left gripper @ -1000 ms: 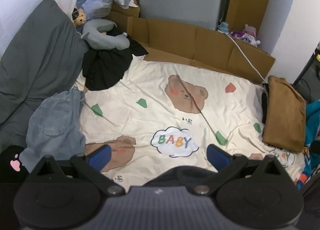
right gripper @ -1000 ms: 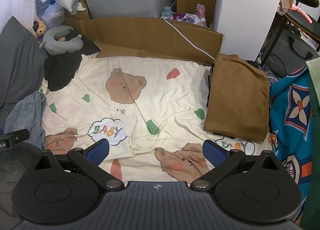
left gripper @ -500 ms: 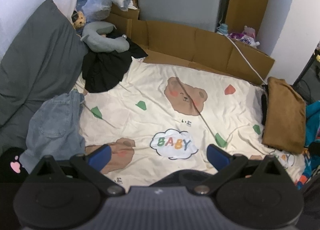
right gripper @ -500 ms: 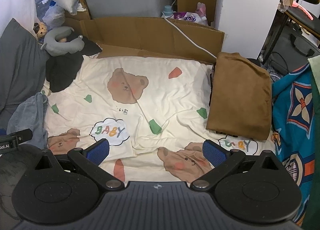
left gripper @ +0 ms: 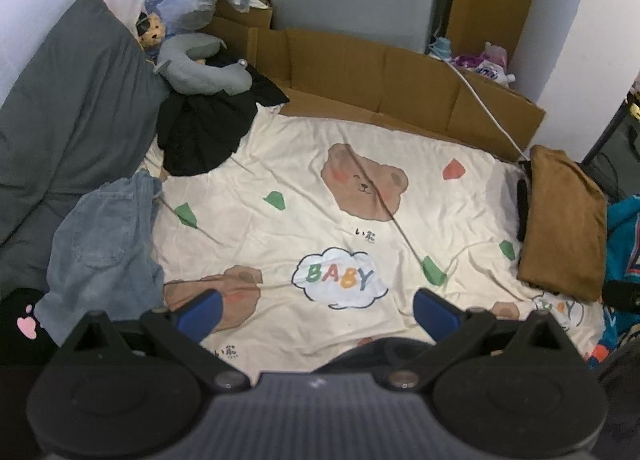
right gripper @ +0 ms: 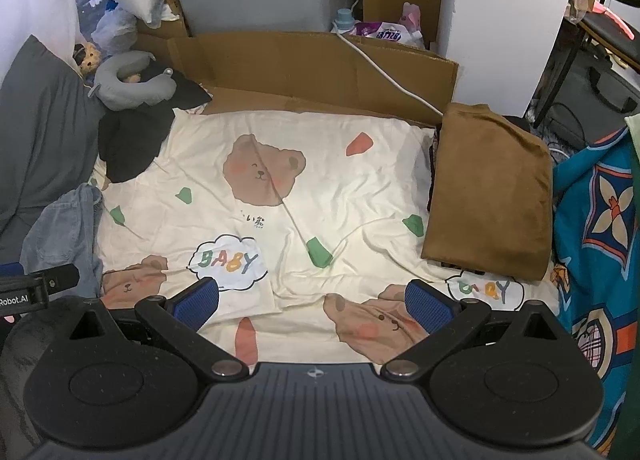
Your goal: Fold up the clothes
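Observation:
A folded brown garment (left gripper: 562,219) (right gripper: 490,191) lies at the right side of the cream bear-print sheet (left gripper: 320,195) (right gripper: 340,187). A crumpled pair of blue jeans (left gripper: 104,244) (right gripper: 64,236) lies at the left edge. A black garment (left gripper: 204,131) (right gripper: 132,143) is bunched at the back left. My left gripper (left gripper: 316,310) is open and empty above the sheet's near edge. My right gripper (right gripper: 312,304) is open and empty above the sheet's near edge, to the right of the left one.
A grey pillow (left gripper: 68,127) and a grey neck pillow (left gripper: 200,67) sit at the left. Cardboard (left gripper: 380,71) lines the back edge, with a white cable (right gripper: 384,71) over it. A blue patterned cloth (right gripper: 596,236) hangs at the right.
Both grippers have drifted slightly back and up over the sheet, so the scene sits a little lower in view. Both stay open and empty.

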`<move>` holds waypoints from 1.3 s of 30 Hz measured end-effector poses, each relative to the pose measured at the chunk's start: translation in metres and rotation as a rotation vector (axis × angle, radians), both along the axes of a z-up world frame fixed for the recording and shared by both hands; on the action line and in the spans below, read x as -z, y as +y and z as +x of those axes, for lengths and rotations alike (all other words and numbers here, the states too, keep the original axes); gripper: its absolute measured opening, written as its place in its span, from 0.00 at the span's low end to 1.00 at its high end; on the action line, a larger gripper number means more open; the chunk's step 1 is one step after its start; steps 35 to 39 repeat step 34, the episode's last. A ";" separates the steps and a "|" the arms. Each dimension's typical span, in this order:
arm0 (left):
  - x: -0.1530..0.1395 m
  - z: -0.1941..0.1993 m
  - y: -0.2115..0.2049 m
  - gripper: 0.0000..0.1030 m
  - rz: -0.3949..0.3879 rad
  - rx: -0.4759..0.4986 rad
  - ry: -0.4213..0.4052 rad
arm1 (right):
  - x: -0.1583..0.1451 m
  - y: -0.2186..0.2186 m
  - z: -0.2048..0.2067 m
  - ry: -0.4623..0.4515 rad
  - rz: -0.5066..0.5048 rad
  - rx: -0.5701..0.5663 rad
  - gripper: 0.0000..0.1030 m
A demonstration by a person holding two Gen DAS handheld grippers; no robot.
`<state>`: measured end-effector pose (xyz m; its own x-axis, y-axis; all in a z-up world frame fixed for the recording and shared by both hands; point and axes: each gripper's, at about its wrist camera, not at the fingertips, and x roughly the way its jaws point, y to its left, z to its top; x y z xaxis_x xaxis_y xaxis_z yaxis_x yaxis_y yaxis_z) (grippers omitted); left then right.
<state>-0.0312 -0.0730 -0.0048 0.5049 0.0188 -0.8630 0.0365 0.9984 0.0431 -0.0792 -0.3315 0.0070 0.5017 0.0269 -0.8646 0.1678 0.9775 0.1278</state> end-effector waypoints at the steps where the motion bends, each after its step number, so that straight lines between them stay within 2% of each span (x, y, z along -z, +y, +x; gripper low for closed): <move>1: 0.000 0.000 -0.001 0.99 0.004 0.002 -0.003 | 0.000 0.000 0.000 0.000 0.004 0.001 0.99; 10: 0.001 0.000 -0.006 0.98 0.035 0.021 -0.021 | 0.001 -0.001 0.000 -0.002 0.012 0.002 0.99; 28: 0.002 0.001 -0.001 0.98 0.033 0.019 -0.032 | 0.000 0.003 -0.001 -0.004 -0.023 0.024 0.99; 39: 0.003 0.003 0.002 0.99 0.024 0.017 -0.026 | -0.001 0.000 -0.004 -0.012 -0.010 0.030 0.99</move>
